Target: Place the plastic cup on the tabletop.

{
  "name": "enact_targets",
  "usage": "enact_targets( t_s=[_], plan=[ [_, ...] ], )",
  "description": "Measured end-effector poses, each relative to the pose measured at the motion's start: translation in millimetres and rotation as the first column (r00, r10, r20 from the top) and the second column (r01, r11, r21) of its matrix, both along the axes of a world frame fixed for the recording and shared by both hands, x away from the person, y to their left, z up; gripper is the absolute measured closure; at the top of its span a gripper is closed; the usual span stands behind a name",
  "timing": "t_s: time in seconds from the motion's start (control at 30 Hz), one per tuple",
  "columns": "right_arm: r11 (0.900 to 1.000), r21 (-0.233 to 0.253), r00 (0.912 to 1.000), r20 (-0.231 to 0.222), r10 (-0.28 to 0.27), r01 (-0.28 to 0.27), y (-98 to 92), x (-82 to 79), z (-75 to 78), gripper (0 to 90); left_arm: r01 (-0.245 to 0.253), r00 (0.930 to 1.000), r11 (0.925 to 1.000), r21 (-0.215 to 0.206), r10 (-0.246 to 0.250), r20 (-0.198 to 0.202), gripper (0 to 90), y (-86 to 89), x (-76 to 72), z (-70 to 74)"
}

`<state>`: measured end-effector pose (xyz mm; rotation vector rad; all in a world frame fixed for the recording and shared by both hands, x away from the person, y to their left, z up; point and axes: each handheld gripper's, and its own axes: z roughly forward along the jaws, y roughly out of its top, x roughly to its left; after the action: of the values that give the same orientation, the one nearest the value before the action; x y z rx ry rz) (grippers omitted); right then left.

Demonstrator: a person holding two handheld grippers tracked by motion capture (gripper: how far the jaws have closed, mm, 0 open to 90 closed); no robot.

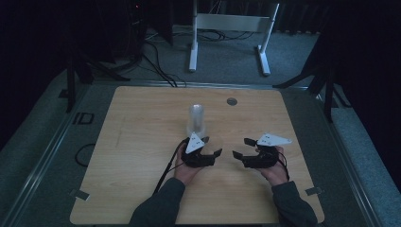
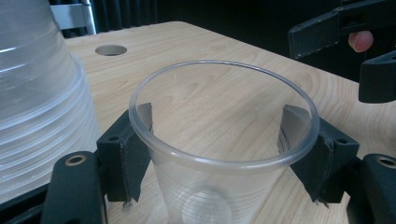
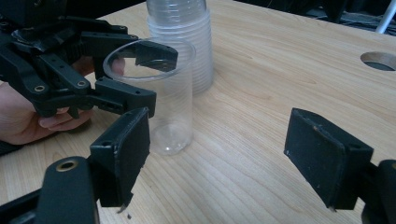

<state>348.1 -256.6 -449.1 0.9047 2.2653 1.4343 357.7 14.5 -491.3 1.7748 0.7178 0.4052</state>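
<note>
The left gripper [image 2: 224, 154] has its two black jaws closed against opposite sides of a clear plastic cup [image 2: 224, 140], just under the rim; the cup stands upright on the table, its base on the wood in the right gripper view. The right gripper [image 3: 219, 154] is spread wide with nothing between its jaws, and it sits near the cup, to the right of the left gripper in the high view.

Just beside the held cup, on its far side, rises a stack of clear cups [image 3: 180, 42], upside down as far as the ribbed walls let one judge. Cup and stack look very close, though whether they touch is hard to tell.

The table [image 1: 142, 142] is light wood-grain with rounded corners and a round cable hole [image 1: 231, 101] near its far edge. It stands on grey carpet [image 1: 227, 56] in a dim room. Beyond it are a white frame [image 1: 231, 28] with two feet and dark cables [image 1: 156, 61] trailing across the floor.
</note>
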Motion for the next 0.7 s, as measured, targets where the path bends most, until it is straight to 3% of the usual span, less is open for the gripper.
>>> enact_targets(
  t_s=[0.2, 0.4, 0.7],
  plan=[
    [1.0, -0.002, 1.0, -0.002, 0.002, -0.002, 0.7, -0.1, -0.5, 22.1, 0.0, 0.9995, 1.0, 0.009, 0.001, -0.033, 16.9, -1.7, 0.8, 0.2],
    [1.0, -0.001, 1.0, -0.003, 0.002, -0.002, 0.6, -0.2, -0.4, 22.1, 0.006, 0.9986, 0.9992, 0.039, -0.003, -0.053, 14.2, -3.0, 0.3, -1.5],
    [1.0, -0.001, 1.0, -0.003, 0.001, -0.001, 0.0, -0.3, -0.3, 22.1, -0.014, 0.9994, 0.9969, 0.078, 0.016, -0.031, 14.2, -0.6, -3.4, -1.6]
  ],
)
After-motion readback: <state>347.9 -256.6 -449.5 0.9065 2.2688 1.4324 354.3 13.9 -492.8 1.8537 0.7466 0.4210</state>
